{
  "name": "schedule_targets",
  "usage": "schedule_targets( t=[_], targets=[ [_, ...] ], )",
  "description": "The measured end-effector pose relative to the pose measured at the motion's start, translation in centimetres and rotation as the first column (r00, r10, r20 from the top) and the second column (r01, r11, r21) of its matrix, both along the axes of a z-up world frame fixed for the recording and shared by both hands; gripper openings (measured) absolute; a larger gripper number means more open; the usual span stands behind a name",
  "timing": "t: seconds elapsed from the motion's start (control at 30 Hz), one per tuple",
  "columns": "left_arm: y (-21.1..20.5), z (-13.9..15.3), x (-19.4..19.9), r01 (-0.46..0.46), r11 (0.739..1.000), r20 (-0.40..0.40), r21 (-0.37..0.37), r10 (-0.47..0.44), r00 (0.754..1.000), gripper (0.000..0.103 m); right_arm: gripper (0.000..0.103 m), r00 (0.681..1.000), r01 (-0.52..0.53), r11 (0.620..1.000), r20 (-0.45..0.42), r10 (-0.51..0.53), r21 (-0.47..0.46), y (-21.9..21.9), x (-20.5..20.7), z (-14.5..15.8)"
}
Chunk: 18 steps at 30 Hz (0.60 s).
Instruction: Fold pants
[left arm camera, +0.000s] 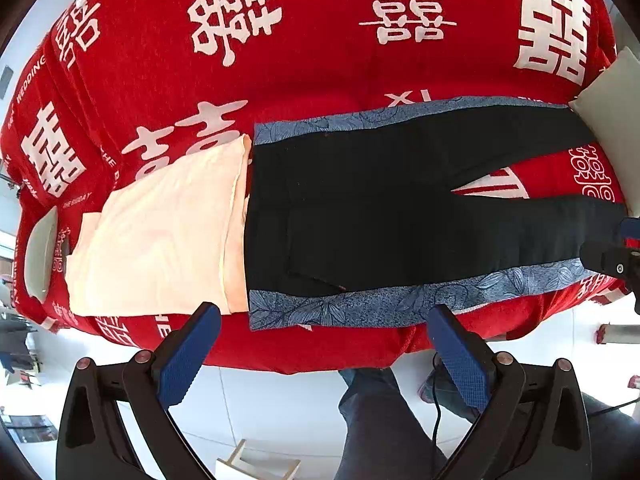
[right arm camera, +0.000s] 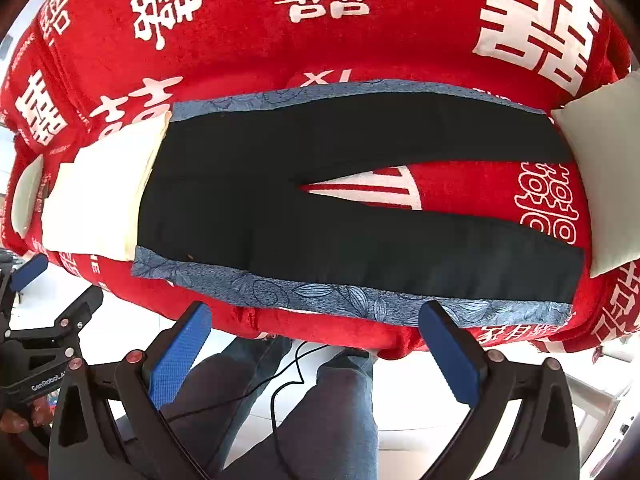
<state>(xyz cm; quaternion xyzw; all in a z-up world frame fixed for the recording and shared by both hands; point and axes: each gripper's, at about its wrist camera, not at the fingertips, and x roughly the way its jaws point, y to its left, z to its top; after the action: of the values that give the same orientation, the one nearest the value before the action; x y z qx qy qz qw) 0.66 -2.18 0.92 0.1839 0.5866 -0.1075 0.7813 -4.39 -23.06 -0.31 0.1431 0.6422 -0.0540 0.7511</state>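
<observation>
Black pants (left arm camera: 380, 208) (right arm camera: 320, 184) with blue patterned side stripes lie flat across a red cloth-covered table (left arm camera: 280, 64) (right arm camera: 240, 52), waist to the left and the two legs spread apart to the right. My left gripper (left arm camera: 324, 316) hovers open above the near stripe close to the waist, holding nothing. My right gripper (right arm camera: 314, 314) hangs open over the near leg's stripe, also with nothing between its blue pads. In the left wrist view the right gripper (left arm camera: 616, 256) shows at the right edge.
A cream folded cloth (left arm camera: 160, 232) (right arm camera: 100, 196) lies left of the waist, touching it. A white pillow (left arm camera: 612, 104) (right arm camera: 604, 168) rests at the leg ends. A pale dish (left arm camera: 40, 256) sits at the table's left. A person's jeans-clad legs (right arm camera: 320, 408) and a cable lie below the table edge.
</observation>
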Motion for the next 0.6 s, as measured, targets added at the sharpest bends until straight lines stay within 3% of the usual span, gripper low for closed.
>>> schedule_targets(
  t=[0.6],
  targets=[
    [-0.68,0.50,0.39,0.024,1.000,0.024,0.008,-0.024,0.999,0.103,0.103,0.999,0.022,1.000,-0.032,-0.023,-0.018,-0.97,0.53,-0.44]
  ],
)
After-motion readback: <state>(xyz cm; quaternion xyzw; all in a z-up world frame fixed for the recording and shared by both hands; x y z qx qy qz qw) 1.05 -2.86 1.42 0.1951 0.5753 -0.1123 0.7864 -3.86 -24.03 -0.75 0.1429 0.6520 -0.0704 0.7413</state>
